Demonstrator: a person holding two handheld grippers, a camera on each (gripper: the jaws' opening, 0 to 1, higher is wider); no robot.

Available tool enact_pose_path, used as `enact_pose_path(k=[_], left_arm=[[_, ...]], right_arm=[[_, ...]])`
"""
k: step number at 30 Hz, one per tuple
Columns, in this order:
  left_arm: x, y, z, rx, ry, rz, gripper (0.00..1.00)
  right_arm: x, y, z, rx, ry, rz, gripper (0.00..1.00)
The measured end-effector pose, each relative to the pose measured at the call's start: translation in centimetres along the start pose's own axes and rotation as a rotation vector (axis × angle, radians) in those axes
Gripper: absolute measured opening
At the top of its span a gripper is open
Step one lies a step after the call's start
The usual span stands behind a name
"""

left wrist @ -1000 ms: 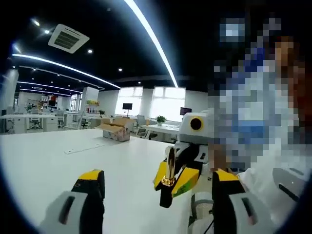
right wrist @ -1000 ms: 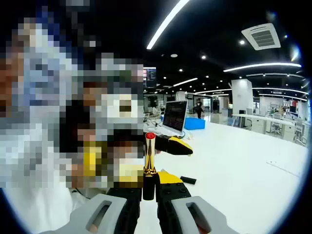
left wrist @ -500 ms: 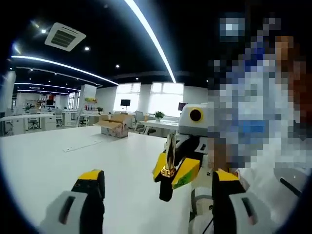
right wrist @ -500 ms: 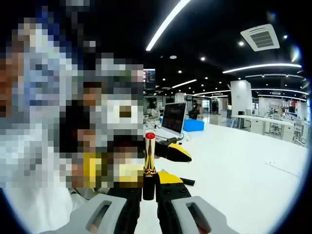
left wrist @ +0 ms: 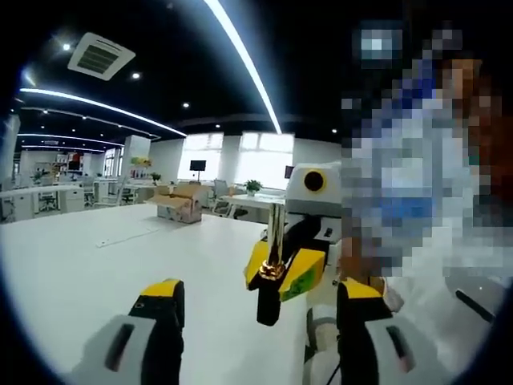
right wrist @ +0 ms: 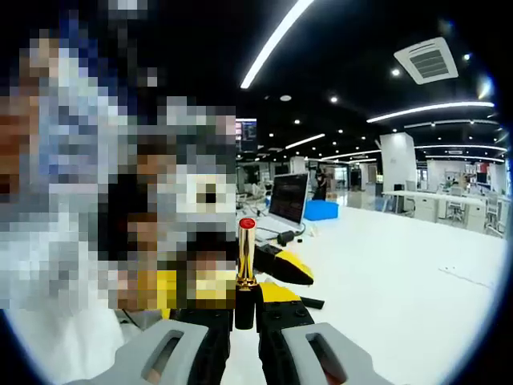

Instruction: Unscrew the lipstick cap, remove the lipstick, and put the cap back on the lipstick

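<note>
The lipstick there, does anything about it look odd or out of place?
Nothing looks damaged or spilled. The lipstick stands upright, clamped at its black base by the right tongs, gold tube and red tip bare. A small black piece, possibly its cap, lies on the white table. The left tongs are open.

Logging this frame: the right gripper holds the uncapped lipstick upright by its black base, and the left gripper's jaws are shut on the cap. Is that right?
Not quite. The right gripper does hold the uncapped lipstick upright by its black base, but the left gripper has its jaws open and holds nothing, as the left gripper view shows.
</note>
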State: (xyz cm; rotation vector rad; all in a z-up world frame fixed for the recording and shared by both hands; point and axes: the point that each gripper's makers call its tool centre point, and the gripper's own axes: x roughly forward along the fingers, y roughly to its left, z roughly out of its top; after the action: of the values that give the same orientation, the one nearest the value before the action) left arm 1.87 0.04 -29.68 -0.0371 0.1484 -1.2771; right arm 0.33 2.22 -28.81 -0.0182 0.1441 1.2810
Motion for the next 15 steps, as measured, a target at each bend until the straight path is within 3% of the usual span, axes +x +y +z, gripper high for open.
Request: enact_pose_path(k=[8,15], left_arm=[[0.1,-0.5,-0.2,-0.014,0.007,-0.027,0.69],[0.1,-1.3,-0.3,-0.014,0.007,-0.062,0.55]], right_arm=[[0.0,0.4,0.3,-0.002,-0.01,0.008,0.1],[0.0,0.6,0.4,0.002,-0.02,0.016,0.1]])
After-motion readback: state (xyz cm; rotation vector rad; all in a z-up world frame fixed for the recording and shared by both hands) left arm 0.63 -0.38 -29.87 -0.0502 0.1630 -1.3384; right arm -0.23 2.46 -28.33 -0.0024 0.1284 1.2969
